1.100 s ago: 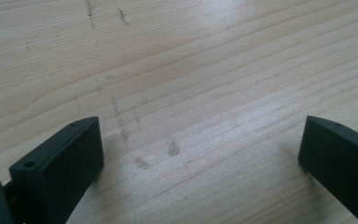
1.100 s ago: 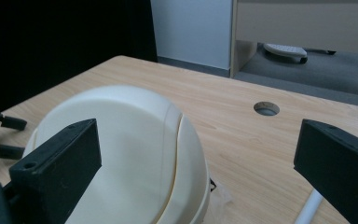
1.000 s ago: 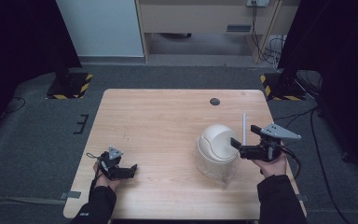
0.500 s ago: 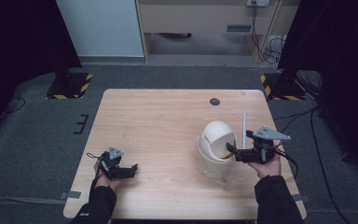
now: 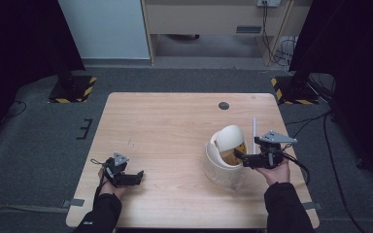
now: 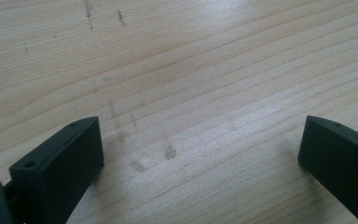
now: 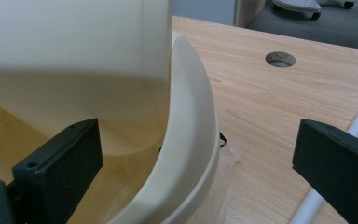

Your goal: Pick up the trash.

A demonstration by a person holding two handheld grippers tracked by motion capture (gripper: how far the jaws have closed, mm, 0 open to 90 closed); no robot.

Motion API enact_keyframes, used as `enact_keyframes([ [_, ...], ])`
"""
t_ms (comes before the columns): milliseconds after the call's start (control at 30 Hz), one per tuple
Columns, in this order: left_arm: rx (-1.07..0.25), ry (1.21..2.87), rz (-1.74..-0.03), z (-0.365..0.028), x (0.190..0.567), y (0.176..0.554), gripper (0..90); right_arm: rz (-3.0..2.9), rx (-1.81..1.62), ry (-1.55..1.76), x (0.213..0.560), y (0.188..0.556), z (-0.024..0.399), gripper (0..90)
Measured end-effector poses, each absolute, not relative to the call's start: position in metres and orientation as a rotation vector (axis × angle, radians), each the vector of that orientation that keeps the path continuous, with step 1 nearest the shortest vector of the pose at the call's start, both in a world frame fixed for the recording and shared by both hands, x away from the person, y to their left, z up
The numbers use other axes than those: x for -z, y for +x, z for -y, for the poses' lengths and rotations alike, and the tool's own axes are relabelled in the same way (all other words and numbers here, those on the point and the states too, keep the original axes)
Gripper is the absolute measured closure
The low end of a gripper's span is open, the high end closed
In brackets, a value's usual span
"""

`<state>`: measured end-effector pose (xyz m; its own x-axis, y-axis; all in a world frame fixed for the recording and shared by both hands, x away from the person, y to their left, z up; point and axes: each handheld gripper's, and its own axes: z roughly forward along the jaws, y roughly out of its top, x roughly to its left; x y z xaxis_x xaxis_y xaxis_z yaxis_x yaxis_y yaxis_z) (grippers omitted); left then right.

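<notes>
A: Big stuff first. Wooden table (image 5: 175, 141), cream tub (image 5: 222, 167) on its right side with a cream cup (image 5: 230, 141) tipped into it.

B: What has changed?

A: The right gripper (image 5: 243, 158) has moved in from beside the tub over the last second. Its tips now sit at the tub's rim. Looks like the reach is done and the grab is next.

B: Jaws?

A: Spread wide. In the right gripper view one jaw is inside the tub, the other outside over the table, and the rim (image 7: 191, 140) runs between them. Not pinching yet; I can't tell whether the inner jaw touches the wall.

B: Left side?

A: The left gripper (image 5: 136, 177) hasn't moved, low over the table near the front left. Jaws wide apart, only bare wood between them, holding nothing.

B: Small things?

A: A thin white stick (image 5: 254, 130) lies just right of the tub. Dark round hole (image 5: 224, 105) near the far edge.
</notes>
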<state>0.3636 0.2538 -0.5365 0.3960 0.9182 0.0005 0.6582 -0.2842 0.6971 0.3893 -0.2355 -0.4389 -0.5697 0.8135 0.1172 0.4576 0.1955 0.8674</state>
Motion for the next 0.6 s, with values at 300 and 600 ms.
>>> enact_keyframes([
  [300, -0.545, 2.039, -1.343, -0.253, 0.537, 0.364, 0.0, -2.067, -1.371, 1.200, 0.431, 0.381, 0.246, 2.5],
  [600, -0.544, 2.039, -1.343, -0.253, 0.536, 0.364, 0.0, -1.989, -1.382, 1.272, 0.429, 0.379, 0.270, 2.3],
])
